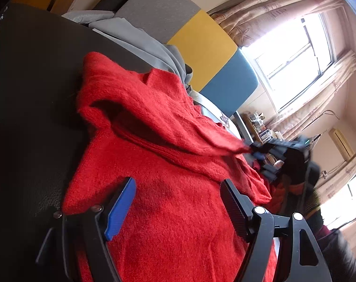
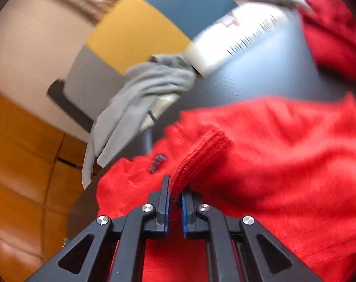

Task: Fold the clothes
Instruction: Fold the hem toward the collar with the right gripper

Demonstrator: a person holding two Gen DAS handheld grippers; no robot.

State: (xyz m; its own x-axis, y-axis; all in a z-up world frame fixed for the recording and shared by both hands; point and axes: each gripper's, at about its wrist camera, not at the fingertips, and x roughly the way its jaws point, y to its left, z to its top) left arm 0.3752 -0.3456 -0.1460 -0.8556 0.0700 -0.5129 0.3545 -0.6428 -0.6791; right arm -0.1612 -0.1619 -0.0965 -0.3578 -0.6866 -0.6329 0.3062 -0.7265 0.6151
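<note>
A fuzzy red sweater [image 1: 168,188] lies on a dark table [image 1: 32,89]. My left gripper [image 1: 178,188] is open, its jaws spread wide over the sweater's body, with nothing between them but the cloth beneath. A sleeve of the sweater [image 1: 178,122] stretches up to the right, held by my right gripper [image 1: 260,149], seen blurred there. In the right wrist view my right gripper [image 2: 176,188] is shut on the ribbed red cuff [image 2: 201,155] of that sleeve, above the sweater [image 2: 283,152].
A grey garment [image 1: 140,37] lies at the table's far edge, also in the right wrist view [image 2: 140,94]. A grey, yellow and blue panel [image 1: 201,37] stands behind. A white ruler-marked strip [image 2: 236,37] lies on the table [image 2: 267,70]. A window [image 1: 293,56] is at right.
</note>
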